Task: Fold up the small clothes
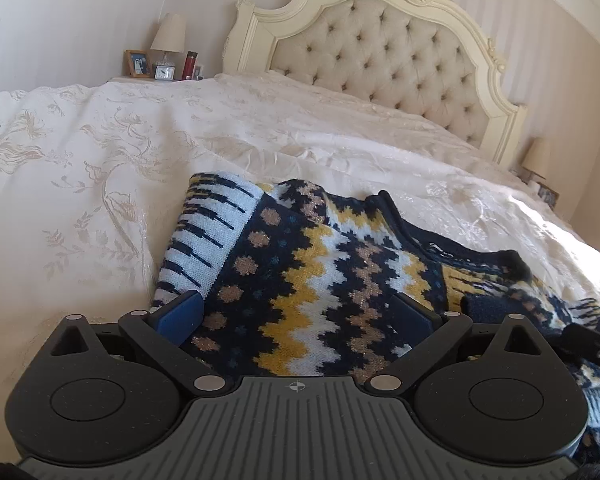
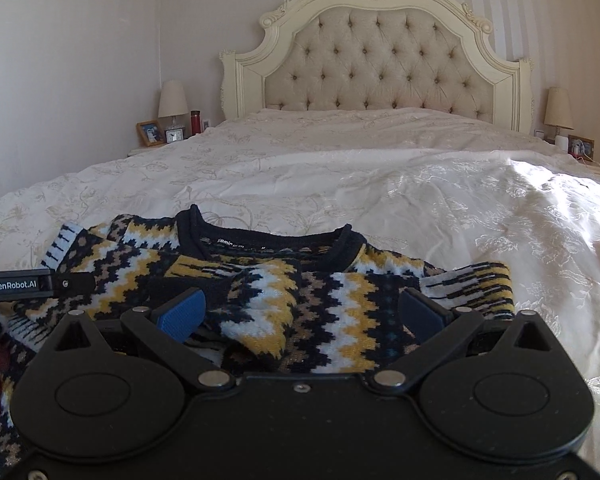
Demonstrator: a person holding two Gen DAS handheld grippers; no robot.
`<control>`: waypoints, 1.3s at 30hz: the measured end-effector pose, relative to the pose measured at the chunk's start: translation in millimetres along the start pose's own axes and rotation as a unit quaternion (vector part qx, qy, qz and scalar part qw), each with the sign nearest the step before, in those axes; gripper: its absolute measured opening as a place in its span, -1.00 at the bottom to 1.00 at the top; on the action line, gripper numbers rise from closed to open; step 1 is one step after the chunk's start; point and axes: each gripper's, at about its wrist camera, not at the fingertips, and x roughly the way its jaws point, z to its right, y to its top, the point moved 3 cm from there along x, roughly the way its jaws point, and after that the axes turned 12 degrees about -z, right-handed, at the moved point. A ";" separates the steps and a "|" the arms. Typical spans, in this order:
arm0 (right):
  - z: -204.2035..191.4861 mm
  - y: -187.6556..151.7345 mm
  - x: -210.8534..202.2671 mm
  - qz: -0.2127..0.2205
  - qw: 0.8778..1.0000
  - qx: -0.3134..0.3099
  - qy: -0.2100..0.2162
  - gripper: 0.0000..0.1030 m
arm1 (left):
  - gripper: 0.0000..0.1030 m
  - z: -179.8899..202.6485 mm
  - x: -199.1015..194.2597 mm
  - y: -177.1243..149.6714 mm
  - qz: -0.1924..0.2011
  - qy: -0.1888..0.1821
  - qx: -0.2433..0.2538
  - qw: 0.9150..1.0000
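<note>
A knitted sweater [image 1: 316, 264] with navy, yellow and white zigzags lies on the white bedspread [image 1: 80, 168], its sleeves folded in over the body. My left gripper [image 1: 296, 312] stands open over the sweater's left part, blue pads wide apart, nothing pinched between them. In the right wrist view the same sweater [image 2: 324, 304] shows its navy collar [image 2: 268, 236] facing the headboard. My right gripper [image 2: 300, 312] is open too, hovering over the sweater's near edge. The left gripper's body [image 2: 20, 284] shows at the left edge of the right wrist view.
The bed runs back to a cream tufted headboard [image 2: 376, 60]. A nightstand on the left holds a lamp [image 2: 173, 100], photo frame, clock and red bottle [image 2: 195, 122]. Another lamp [image 2: 558, 108] stands at the right. Bedspread [image 2: 420, 184] spreads wide beyond the sweater.
</note>
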 end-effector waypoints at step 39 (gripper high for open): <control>64.1 -7.0 -3.3 0.005 0.981 0.177 -0.082 0.82 | 0.95 0.5 -1.6 0.3 0.002 -0.005 -0.006 1.000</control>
